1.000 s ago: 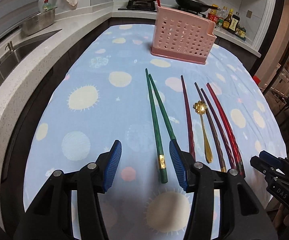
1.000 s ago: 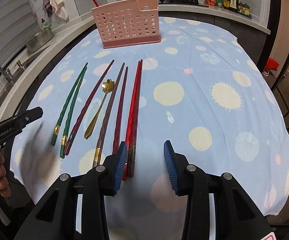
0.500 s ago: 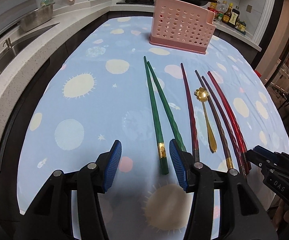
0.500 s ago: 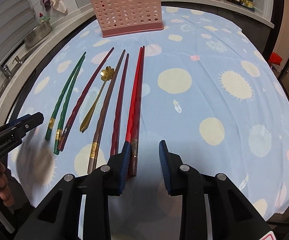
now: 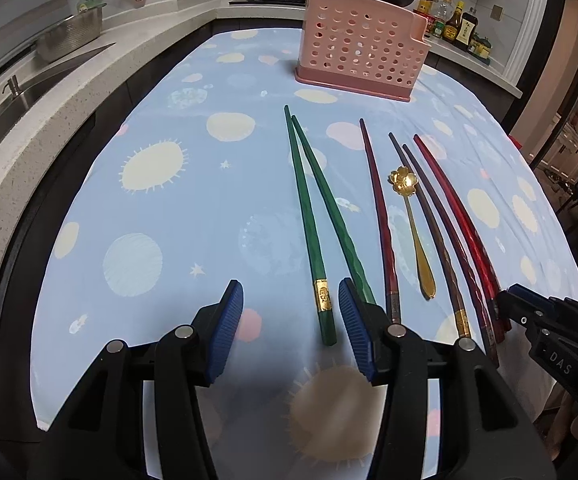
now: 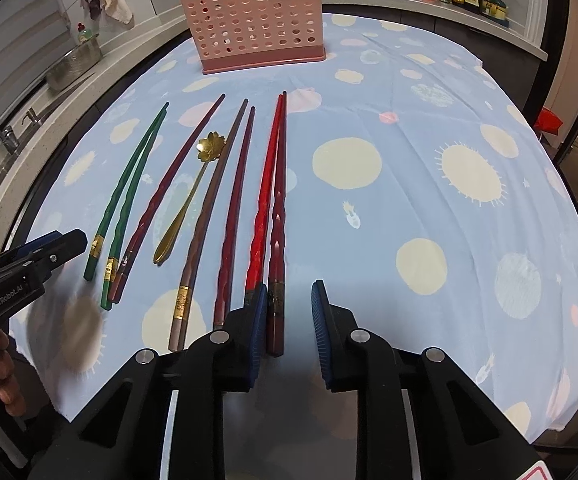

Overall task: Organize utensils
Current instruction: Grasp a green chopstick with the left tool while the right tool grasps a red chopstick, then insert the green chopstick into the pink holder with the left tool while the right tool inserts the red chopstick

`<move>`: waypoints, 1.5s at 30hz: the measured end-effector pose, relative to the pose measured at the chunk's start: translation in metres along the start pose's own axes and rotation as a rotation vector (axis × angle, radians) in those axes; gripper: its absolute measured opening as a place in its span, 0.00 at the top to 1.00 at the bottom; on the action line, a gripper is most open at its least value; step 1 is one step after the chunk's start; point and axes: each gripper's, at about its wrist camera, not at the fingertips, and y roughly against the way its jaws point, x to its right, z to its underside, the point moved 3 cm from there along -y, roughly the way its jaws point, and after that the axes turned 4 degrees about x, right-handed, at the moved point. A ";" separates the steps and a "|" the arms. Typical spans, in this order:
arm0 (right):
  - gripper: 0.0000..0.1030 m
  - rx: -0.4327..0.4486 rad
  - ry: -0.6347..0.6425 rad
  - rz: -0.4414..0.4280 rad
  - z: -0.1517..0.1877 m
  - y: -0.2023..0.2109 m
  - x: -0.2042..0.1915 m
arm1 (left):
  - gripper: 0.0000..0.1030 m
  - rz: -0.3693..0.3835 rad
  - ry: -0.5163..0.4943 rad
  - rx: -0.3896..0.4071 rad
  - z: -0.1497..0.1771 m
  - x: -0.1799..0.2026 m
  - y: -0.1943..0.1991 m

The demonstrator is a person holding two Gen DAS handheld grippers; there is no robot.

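Right wrist view: right gripper [image 6: 287, 318] spread wide, dark red chopstick [image 6: 277, 240] lying lengthwise between its fingers on the cloth, pointing at the pink holder [image 6: 257, 20]. Left gripper [image 5: 291, 326] likewise spread around a green chopstick [image 5: 307, 216].

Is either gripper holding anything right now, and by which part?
Nothing is held. The left gripper and right gripper are open above the chopsticks' near ends.

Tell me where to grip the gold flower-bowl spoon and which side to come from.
Grip the gold flower-bowl spoon by its thin stem, from above, fingers straddling it across its width. It lies flat on the cloth, with a dark red chopstick and a brown chopstick close on either side, so a narrow opening probably suits.
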 end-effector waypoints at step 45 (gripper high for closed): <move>0.93 0.147 -0.058 -0.048 -0.027 0.054 0.005 | 0.93 0.089 0.058 0.069 -0.026 -0.004 0.037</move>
